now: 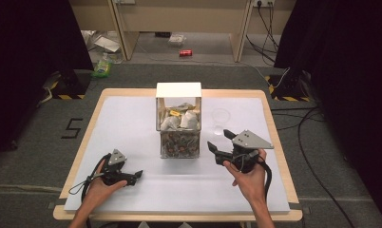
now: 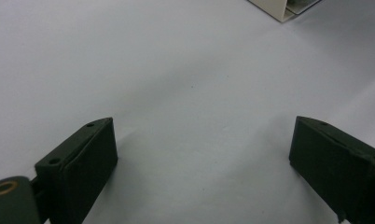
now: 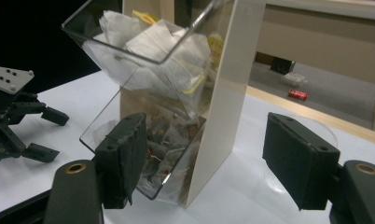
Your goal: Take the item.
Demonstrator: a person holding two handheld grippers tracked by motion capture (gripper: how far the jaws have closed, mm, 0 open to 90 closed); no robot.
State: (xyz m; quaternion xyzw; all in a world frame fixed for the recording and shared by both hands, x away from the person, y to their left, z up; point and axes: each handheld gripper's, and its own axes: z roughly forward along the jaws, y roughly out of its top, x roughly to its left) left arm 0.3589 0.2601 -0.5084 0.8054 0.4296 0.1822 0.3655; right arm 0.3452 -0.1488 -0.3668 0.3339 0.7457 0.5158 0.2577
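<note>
A white-framed dispenser box (image 1: 178,90) stands mid-table with two clear bins. The upper bin (image 3: 143,51) holds white sachets; the lower bin (image 3: 153,154) holds darker packets. A clear plastic cup (image 1: 221,118) stands just right of the box, and its rim (image 3: 325,130) peeks out behind my right jaw. My right gripper (image 1: 219,140) is open, held off the table right of the box and aimed at the box's lower bin (image 3: 204,163), touching nothing. My left gripper (image 1: 134,177) rests low at the front left, open over bare white sheet (image 2: 202,154); it is also seen across the table (image 3: 17,121).
A white sheet (image 1: 132,123) covers the wooden table (image 1: 274,123). A corner of the box (image 2: 283,9) lies ahead of the left gripper. On the floor beyond are a red can (image 1: 185,52), a green bottle (image 1: 102,66) and cables (image 1: 308,123).
</note>
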